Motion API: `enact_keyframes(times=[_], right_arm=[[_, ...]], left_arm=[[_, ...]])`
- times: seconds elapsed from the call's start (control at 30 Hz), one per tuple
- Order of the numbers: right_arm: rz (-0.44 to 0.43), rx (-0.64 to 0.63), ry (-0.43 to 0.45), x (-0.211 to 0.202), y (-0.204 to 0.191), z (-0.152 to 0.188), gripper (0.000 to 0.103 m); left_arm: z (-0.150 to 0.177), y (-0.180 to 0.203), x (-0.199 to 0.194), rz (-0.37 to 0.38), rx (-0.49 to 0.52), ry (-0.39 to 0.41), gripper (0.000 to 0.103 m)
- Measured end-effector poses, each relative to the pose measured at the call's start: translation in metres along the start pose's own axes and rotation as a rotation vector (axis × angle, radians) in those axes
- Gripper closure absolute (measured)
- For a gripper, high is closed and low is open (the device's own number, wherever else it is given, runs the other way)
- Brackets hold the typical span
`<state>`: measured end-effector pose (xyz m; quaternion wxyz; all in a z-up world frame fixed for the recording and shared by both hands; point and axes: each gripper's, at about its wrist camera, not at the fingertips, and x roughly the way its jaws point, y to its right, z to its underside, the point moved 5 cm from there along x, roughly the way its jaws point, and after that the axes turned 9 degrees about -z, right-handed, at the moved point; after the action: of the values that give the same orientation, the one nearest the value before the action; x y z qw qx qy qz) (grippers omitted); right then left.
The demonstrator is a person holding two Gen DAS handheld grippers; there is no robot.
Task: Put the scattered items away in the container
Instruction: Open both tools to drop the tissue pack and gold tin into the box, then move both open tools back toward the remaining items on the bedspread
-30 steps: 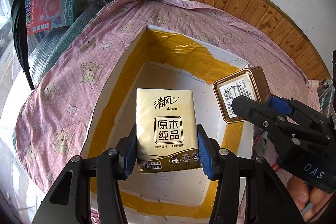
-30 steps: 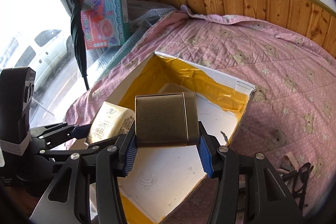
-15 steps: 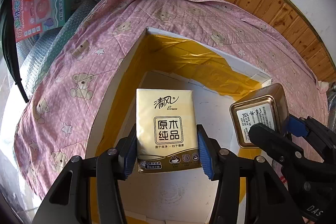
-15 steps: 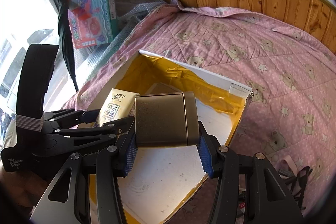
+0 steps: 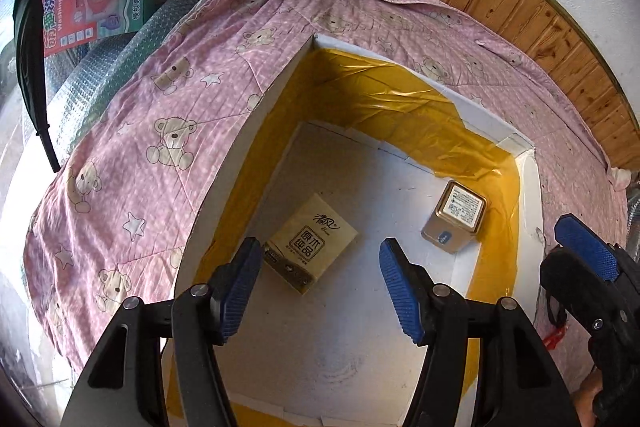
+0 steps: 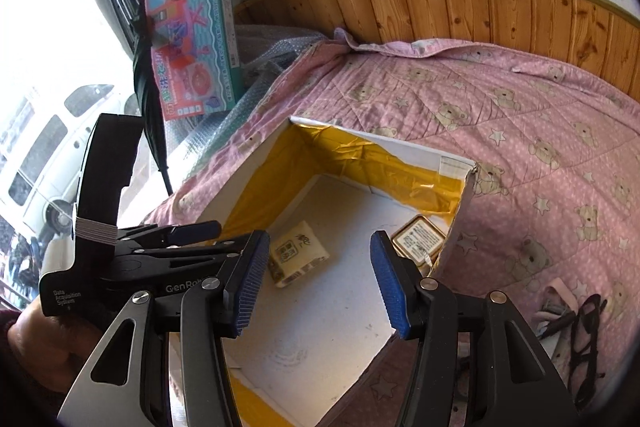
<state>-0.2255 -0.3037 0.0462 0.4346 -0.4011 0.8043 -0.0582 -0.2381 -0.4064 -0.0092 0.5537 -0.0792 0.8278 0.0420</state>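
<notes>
While both grippers hang spread and empty, the left gripper (image 5: 320, 279) and right gripper (image 6: 318, 275) sit above the box (image 5: 224, 187). Tissue pack (image 5: 310, 245) lies mid-floor; the tin (image 5: 456, 217) hugs the right wall's corner.

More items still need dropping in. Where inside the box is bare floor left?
Bare white floor spans the near half of the yellow-taped white box, below the tissue pack. The far strip is free too. The right corner holds the gold tin.

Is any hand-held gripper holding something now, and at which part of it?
Nothing is held. Left hand-held gripper and right hand-held gripper are open; tissue pack and tin lie in the box.
</notes>
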Motion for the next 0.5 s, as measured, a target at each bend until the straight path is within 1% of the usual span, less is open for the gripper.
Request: enact_keyframes(times=[0.13,0.27,0.4,0.5], right_arm=[[-0.019,-0.003,0.045,-0.025,-0.017,0.021,0.047],[-0.033,-0.005,0.064,-0.044,-0.034,0.045,0.047],[-0.046,0.002,0.092,-0.063,-0.047,0.058,0.047],[-0.061,0.01,0.122,-0.08,-0.055,0.066,0.047]], left_arm=[[0.014,0.004,-0.035,-0.035,0.051,0.084,0.04],[0.033,0.01,-0.074,-0.055,0.096,0.178,0.04],[0.048,0.012,-0.102,-0.05,0.099,0.224,0.04],[0.058,0.011,-0.116,-0.03,0.095,0.229,0.04]])
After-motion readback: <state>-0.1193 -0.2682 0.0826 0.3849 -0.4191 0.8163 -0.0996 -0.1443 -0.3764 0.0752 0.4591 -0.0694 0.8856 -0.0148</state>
